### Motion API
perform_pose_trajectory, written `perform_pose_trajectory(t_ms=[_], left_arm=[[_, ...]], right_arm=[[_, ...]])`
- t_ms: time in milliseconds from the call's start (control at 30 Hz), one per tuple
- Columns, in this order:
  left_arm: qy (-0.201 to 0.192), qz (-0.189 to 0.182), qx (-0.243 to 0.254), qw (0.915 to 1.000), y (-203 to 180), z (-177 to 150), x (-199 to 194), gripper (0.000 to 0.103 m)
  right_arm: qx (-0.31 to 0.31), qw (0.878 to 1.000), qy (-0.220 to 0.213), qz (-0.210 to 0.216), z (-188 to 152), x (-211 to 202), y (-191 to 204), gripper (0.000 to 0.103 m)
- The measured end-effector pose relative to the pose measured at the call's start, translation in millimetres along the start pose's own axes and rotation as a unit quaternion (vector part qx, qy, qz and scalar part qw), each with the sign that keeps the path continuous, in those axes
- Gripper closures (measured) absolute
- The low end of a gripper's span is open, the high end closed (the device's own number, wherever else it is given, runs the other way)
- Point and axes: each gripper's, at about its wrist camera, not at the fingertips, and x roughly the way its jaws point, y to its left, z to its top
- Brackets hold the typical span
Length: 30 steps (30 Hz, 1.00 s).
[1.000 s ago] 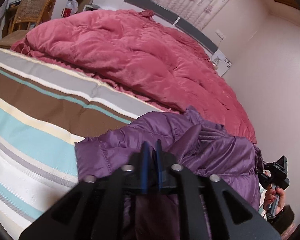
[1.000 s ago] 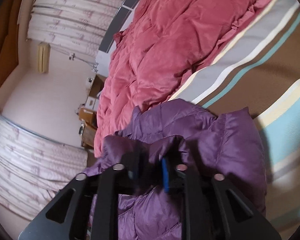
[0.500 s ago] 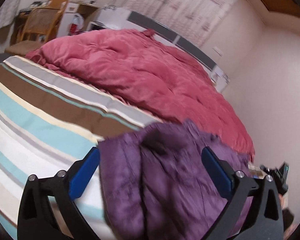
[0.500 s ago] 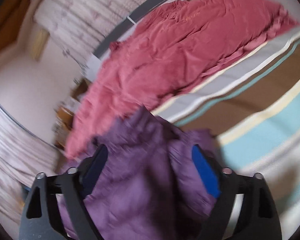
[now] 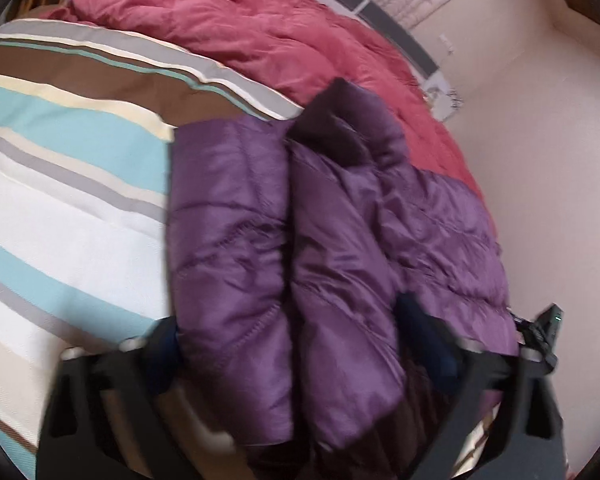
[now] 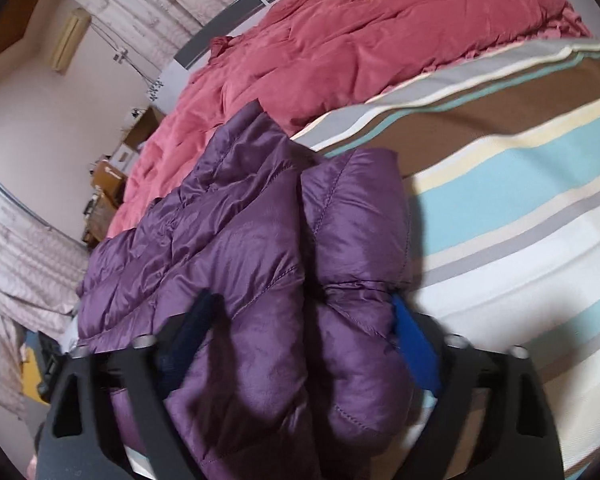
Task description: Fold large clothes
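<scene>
**Purple quilted jacket folded on a striped bed, both grippers spread wide**

The purple jacket (image 5: 332,248) lies on the striped bedsheet (image 5: 60,208), occupying the centre of the left wrist view and running from 12 o'clock down to 6 o'clock. Its fabric is shiny, padded and stitched in horizontal quilt lines. Two long padded sections lie side by side, parted by a dark crease down the middle; a darker collar stands at the 12 o'clock end. In the right wrist view the same jacket (image 6: 260,264) shows a narrower padded roll at 3 o'clock of the broader panel. The far end of the jacket touches the red duvet (image 5: 284,36), which is heaped across the bed from 11 to 2 o'clock.

The left gripper (image 5: 304,344) has its fingers spread wide apart, one on each side of the jacket's near end, not clamped. The right gripper (image 6: 308,336) is likewise spread, its blue pads (image 6: 414,342) flanking the fabric. Motion blur softens the left view
</scene>
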Motion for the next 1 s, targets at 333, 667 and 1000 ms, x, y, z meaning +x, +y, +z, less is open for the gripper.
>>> perform_pose_trajectory(t_ms=[333,667,1000], left_arm=[[0.019,-0.043,0.039,0.9981,-19.0,-23.6,-20.3,0.084],[0.048,-0.052,0.072,0.9949,-18.0,-93.7,-78.8,0.084],[0.051,-0.039,0.089,0.9940,-16.6,-162.2,-119.2,0.074]], right_arm=[[0.010,0.998,0.018,0.056,-10.3,-18.4,5.8,0.086],[0.016,0.995,0.042,0.088,-66.8,-78.7,-1.2,0.087],[0.018,0.995,0.034,0.093,-151.9,-141.4,-13.5,0.087]])
